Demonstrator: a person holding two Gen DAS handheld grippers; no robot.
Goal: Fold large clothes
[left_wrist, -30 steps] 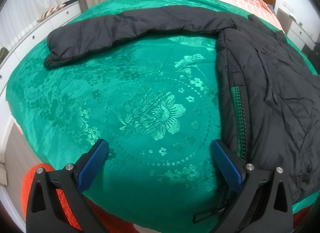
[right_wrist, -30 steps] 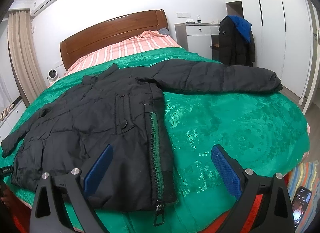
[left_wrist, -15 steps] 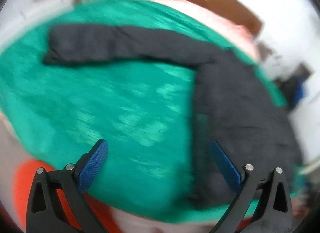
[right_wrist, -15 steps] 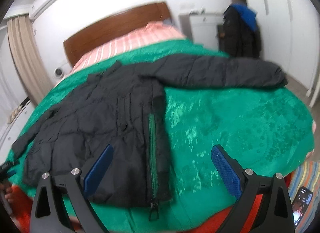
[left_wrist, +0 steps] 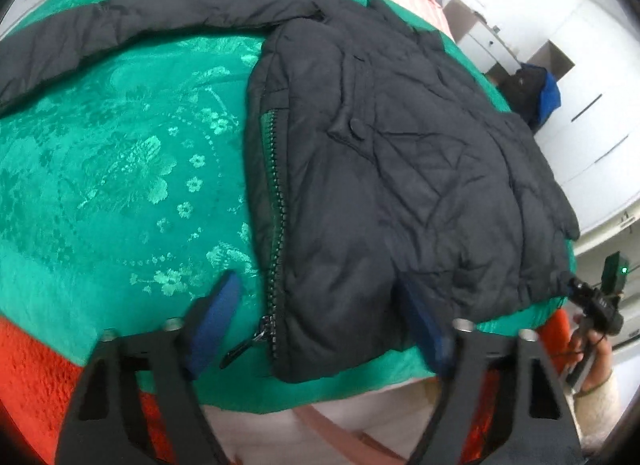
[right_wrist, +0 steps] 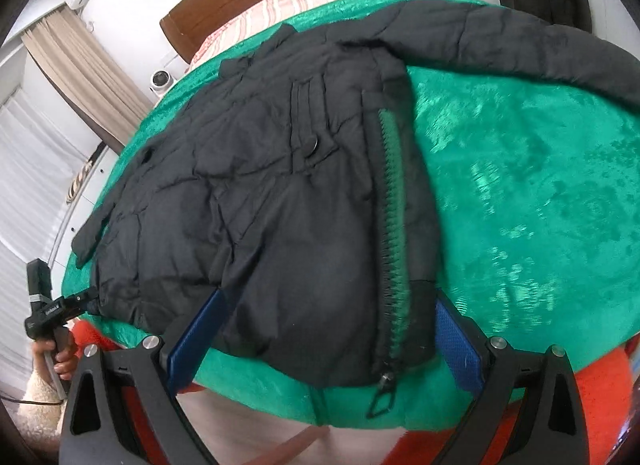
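1. Left gripper: a second ago it faced mostly bare bedspread, with the jacket at its right finger. Now it has swung over, and the zip corner of the hem sits between the fingers.
2. Right gripper: it has moved closer and lower. The hem corner now fills the gap between its fingers, where before only the left finger overlapped the cloth.
3. Claws: both are spread wide and hold nothing. The view is too blurred to tell whether the tips touch the cloth.
4. Meaning: both are probably lining up to pinch the hem. No fold has been made yet.
5. Jacket position: it lies flat on the bed with its hem at the near edge. One sleeve runs out sideways in the left view, and a sleeve also runs out in the right view.
6. Jacket material: it is black, puffy and quilted, with a matte creased shell and a round snap on the front. It is likely slippery and bulky, so a deep bite is needed.
7. Zip: it has green tape and dark teeth. A loop pull dangles over the bed edge.
8. Bedspread: it is shiny green brocade with a floral pattern.
9. Blanket: a fuzzy red blanket shows below the bedspread.
10. Pads: they are blue with a fine textured grip.
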